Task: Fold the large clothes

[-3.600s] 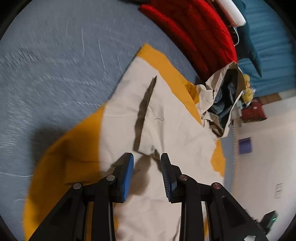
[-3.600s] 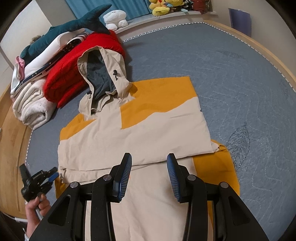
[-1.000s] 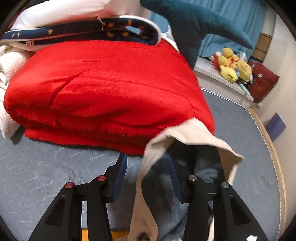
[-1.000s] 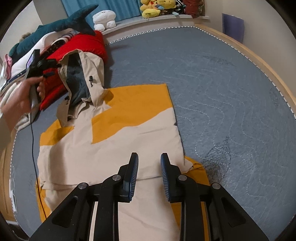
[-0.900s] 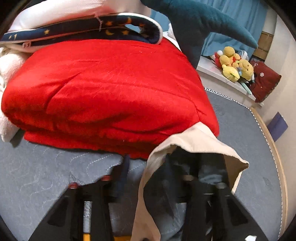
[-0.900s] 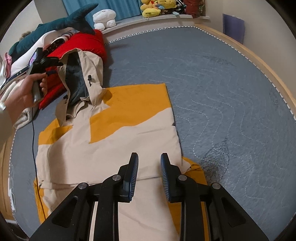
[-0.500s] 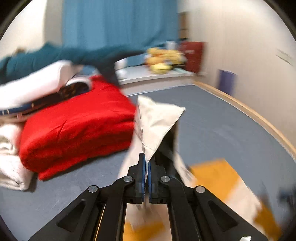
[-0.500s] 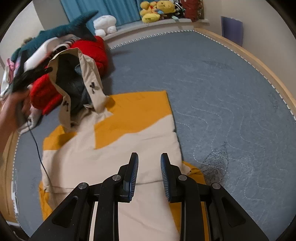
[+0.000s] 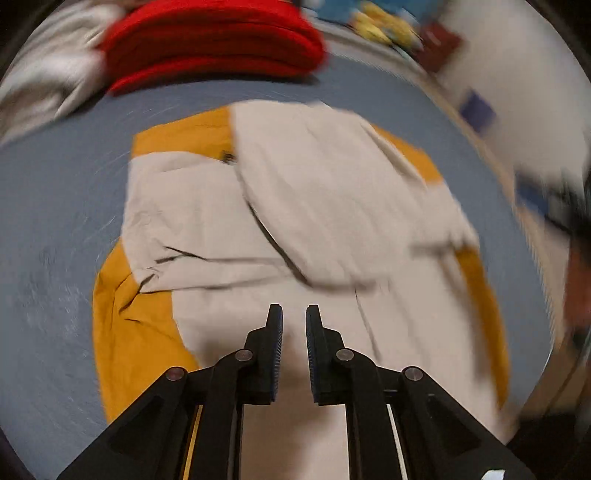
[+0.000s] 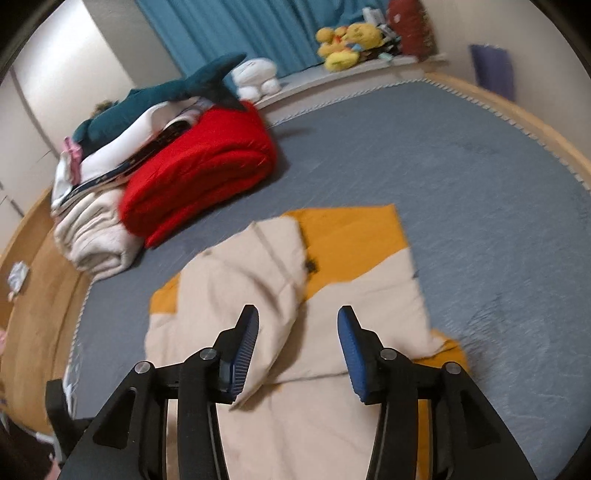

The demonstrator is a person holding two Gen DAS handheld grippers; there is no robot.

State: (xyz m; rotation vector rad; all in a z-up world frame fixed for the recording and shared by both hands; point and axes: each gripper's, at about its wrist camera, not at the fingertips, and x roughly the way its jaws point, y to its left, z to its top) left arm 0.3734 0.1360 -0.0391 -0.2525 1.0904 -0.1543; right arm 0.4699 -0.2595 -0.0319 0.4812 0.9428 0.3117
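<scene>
Left gripper [image 9: 294, 325]: the jaws stand a narrow gap apart with nothing between them, above the cream lower part of the jacket [image 9: 295, 206]. The left wrist view is blurred by motion, so fine detail is hard to make out.

Right gripper [image 10: 297, 332]: the jaws stand wide apart and hold nothing. They are positioned over the jacket [image 10: 295, 295]; the left pad overlaps the lower end of the hood in the view, and contact cannot be determined.

The jacket, cream with orange panels, lies flat on the grey-blue bed [image 10: 461, 184]. The hood [image 10: 255, 280] is folded down onto the cream body. The near hem is cut off by the gripper bodies in both views. Orange areas show at the shoulders and at both side edges.

Beyond the jacket, a folded red blanket [image 10: 199, 166] rests on the bed, just beside a rolled cream blanket [image 10: 96, 229]. White bedding and a teal plush shark [image 10: 166, 96] are stacked on top. Yellow plush toys [image 10: 347, 40] sit on a ledge before a blue curtain [image 10: 229, 26]. At the right edge of the left wrist view, a dark smeared shape cannot be identified.
</scene>
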